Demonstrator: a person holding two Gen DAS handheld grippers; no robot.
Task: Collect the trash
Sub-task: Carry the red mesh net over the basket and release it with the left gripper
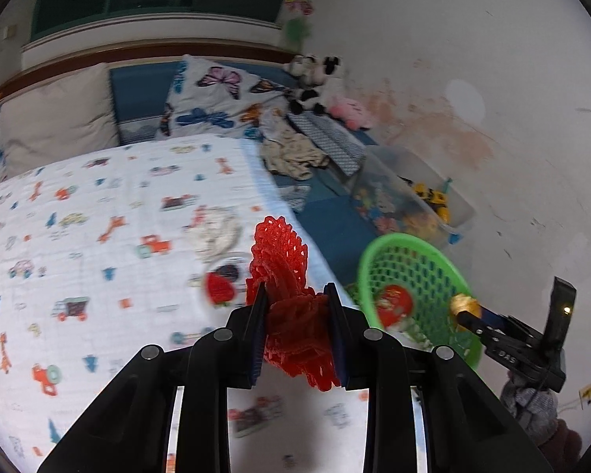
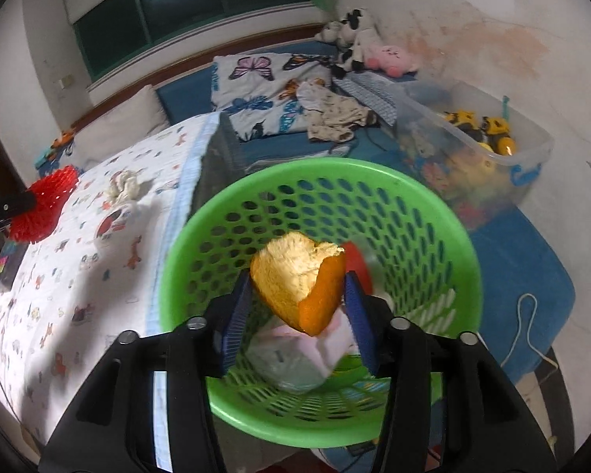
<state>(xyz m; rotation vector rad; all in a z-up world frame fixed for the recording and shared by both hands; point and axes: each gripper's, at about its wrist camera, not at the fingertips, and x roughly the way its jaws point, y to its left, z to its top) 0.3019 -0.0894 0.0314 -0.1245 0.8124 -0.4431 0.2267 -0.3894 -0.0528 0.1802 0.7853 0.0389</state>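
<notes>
Meanwhile right claw (image 2: 297,295) grips peel (image 2: 295,280) (over green basket (image 2: 185,244)).

red mesh net (image 1: 283,276), green basket (image 2: 319,181) — orange peel (image 2: 299,283)

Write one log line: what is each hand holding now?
left gripper: shut on red foam net | right gripper: shut on orange peel, over green basket

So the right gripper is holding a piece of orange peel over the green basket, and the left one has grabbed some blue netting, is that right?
Not quite: the netting is red, not blue. The left wrist view shows the left gripper shut on red foam netting above the bed. The rest stands: in the right wrist view the right gripper holds the orange peel over the green basket.
</notes>
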